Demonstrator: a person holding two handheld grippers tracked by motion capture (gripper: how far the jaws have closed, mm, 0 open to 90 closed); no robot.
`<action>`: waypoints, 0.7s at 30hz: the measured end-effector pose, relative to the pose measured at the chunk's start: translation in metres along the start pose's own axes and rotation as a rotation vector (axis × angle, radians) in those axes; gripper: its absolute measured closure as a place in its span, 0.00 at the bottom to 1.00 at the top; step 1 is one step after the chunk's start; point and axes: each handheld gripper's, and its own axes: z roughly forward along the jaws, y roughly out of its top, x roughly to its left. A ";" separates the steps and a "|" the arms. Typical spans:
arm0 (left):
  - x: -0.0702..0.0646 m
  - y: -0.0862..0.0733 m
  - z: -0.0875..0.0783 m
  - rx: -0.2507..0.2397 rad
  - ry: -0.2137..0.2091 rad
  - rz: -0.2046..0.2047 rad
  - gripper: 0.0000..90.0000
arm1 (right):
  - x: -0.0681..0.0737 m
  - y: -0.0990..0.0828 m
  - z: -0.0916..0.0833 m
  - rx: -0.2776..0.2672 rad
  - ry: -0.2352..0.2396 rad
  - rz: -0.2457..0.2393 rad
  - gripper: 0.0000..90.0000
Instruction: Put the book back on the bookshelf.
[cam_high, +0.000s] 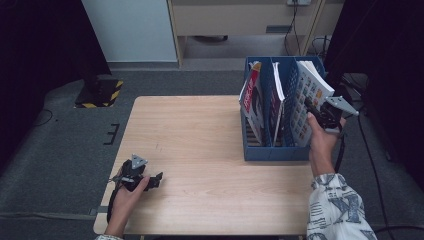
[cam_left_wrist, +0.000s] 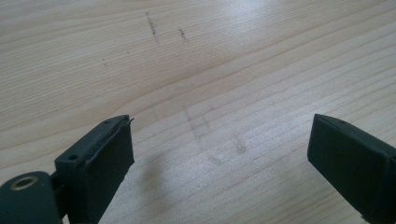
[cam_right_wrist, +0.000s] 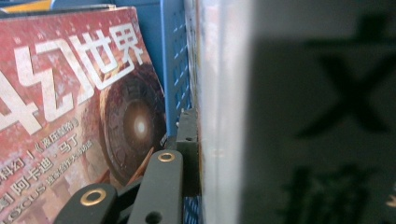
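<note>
High view puts the white magazine with the grid of small coloured pictures on its cover (cam_high: 311, 100) in the rightmost slot of the blue perforated plastic file rack (cam_high: 272, 150), leaning outward to the right and standing proud of the rim, because the right gripper (cam_high: 320, 114) holds it by its outer edge, presumably to steer it down into that slot. Right gripper view bears out the pinch: one black jaw lies flat against the magazine's pale page edge, with the blurred cover right in front of the lens (the other jaw is hidden behind it), so the jaws are pressed onto the magazine and it looks only partly seated. In the neighbouring slots stand a red-covered magazine with white characters (cam_right_wrist: 70, 102) and a thinner one with a white edge (cam_high: 278, 95), each upright in its own compartment. Farther off, the left gripper (cam_high: 150, 181) rests low on the pale wooden table (cam_left_wrist: 196, 70) near its front-left corner, jaws spread wide over bare wood with nothing between them, parked out of the way.
</note>
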 end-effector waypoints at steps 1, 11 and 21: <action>0.000 0.000 0.000 0.000 0.000 0.000 0.07 | 0.000 0.000 0.001 0.005 0.002 0.000 0.82; 0.000 0.000 -0.001 -0.002 0.000 0.001 0.07 | 0.004 -0.003 0.002 0.031 0.009 -0.019 0.82; 0.000 0.001 -0.001 -0.002 -0.001 0.002 0.07 | 0.002 0.000 -0.001 0.069 0.030 -0.042 0.81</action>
